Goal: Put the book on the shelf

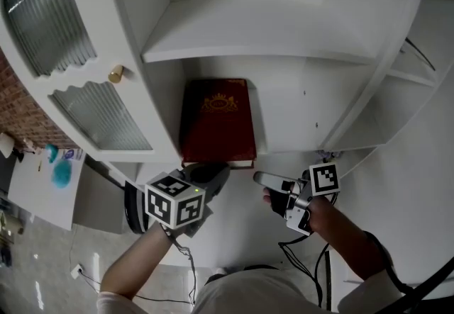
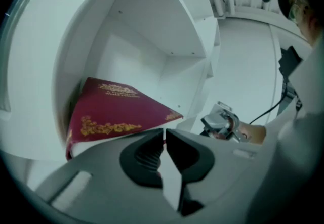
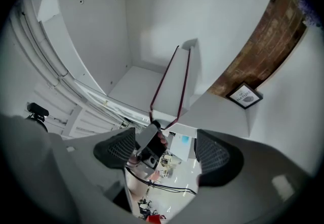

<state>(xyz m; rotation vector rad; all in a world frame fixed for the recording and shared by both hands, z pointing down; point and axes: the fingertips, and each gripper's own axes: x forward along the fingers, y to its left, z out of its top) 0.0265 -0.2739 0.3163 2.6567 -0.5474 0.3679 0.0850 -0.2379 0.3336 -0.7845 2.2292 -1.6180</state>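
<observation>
A dark red book with gold ornament lies flat on the lower white shelf, against the left wall, its near edge at the shelf's front lip. My left gripper hovers just in front of that edge, shut with nothing between its jaws. In the left gripper view the book lies just beyond the closed left gripper. My right gripper stands to the right of the book's near corner, open and empty. The right gripper view shows the book edge-on beyond the wide-apart right gripper.
An upper shelf board overhangs the book's bay. An open cabinet door with ribbed glass and a gold knob stands to the left. A brick wall and a framed sign lie beyond. Cables hang below my right hand.
</observation>
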